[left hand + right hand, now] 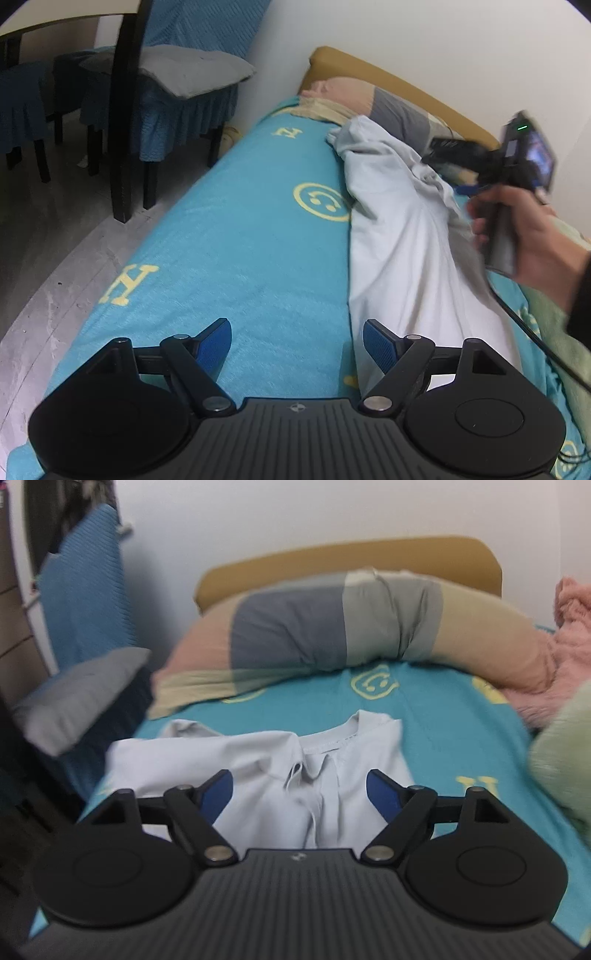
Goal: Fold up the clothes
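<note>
- The shirt (258,775) is smooth, thin, pale cloth with stitched seams.
- The bed sheet (240,258) is matt teal woven cloth.
- The left tool (297,341) is matt black plastic with ribbed blue pads (376,343) and shiny metal pivots.
- The pink blanket (569,646) looks fluffy.

Left black two-finger tongs with blue ribbed pads (297,341): jaws spread wide, nothing between them, pointing toward 12 o'clock. Right black two-finger tongs (299,794): jaws likewise spread, empty. In the left wrist view, the bare right hand (532,236) grips their handle at 3 o'clock.
</note>
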